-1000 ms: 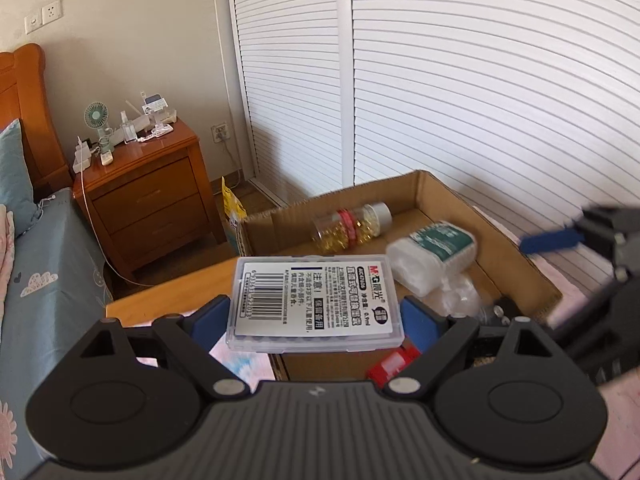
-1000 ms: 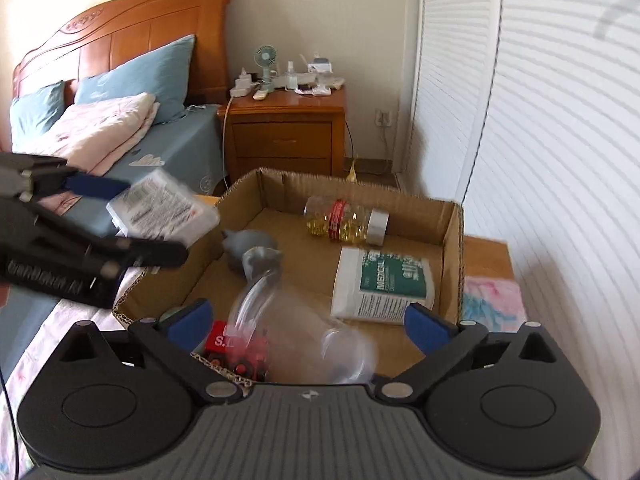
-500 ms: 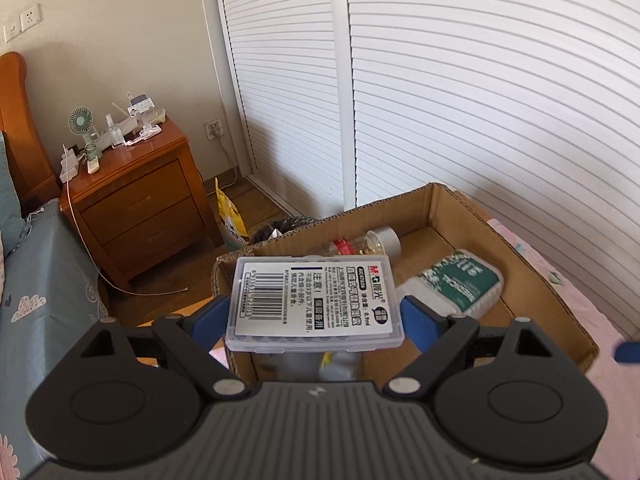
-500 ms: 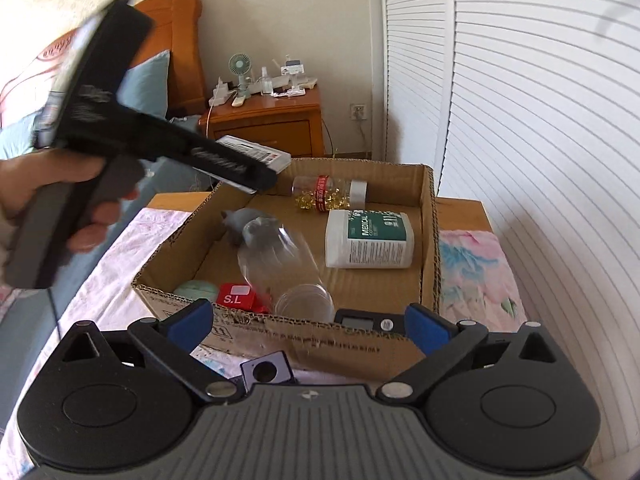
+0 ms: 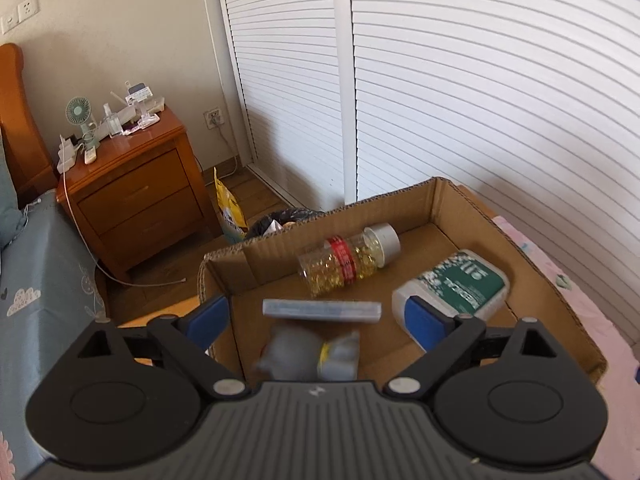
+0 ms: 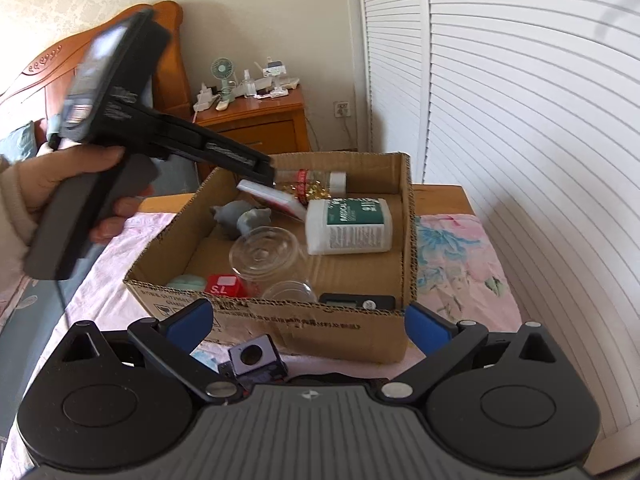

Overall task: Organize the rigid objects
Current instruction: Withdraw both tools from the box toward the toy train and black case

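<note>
Clear flat plastic case [image 5: 321,310], blurred, loose between spread left gripper [image 5: 316,318] over brown cardboard box [image 6: 406,240] on floral-clothed counter [image 6: 452,248] in bedroom; right gripper [image 6: 308,324] spread, empty.

You see a brown cardboard box [image 6: 280,320], a white bottle [image 6: 348,226] with a green label, a red block [image 6: 226,286], and a pink floral cloth [image 6: 452,248].

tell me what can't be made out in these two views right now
- Flat plastic case: blurred and edge-on in the left wrist view, label unreadable.
- Grey toy: left wrist view, motion-blurred, shape unclear.
- Black device: right wrist view, mostly hidden behind the cardboard box wall.
- Small camera-like gadget: partly covered by the right gripper.
</note>
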Demonstrator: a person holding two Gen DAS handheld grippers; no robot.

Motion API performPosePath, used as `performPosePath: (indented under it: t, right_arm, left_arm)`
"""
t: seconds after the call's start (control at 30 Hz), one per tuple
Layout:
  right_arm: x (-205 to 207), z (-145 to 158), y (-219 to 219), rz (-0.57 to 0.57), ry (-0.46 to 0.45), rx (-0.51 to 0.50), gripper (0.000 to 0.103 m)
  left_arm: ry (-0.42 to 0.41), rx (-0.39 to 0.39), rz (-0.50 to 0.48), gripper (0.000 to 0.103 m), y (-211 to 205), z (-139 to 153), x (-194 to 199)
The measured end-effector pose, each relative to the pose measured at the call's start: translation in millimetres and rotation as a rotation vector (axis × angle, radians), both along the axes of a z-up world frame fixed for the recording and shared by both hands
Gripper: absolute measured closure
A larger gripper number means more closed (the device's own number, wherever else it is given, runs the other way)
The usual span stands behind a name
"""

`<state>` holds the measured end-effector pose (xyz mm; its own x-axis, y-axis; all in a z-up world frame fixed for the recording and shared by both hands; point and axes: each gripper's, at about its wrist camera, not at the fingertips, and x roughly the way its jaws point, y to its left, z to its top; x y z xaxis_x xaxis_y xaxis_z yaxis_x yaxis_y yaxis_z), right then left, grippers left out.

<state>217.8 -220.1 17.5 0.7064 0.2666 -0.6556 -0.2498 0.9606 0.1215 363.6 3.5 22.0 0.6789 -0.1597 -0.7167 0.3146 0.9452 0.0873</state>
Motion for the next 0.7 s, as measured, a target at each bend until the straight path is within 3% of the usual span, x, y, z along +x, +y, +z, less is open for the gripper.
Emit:
performPosePath:
  t: [0.37, 0.7]
  right_arm:
    - [-33, -2, -20, -0.074, -0.004, -0.006, 0.000]
    - [-62, -24, -24, -0.083, 0.017, -0.047, 0.000]
  left_arm:
    - [-0.039, 0.007, -0.001, 0.004, 11, 29, -73]
    - [-0.038, -0.014, 0.028, 0.004, 9, 22, -151]
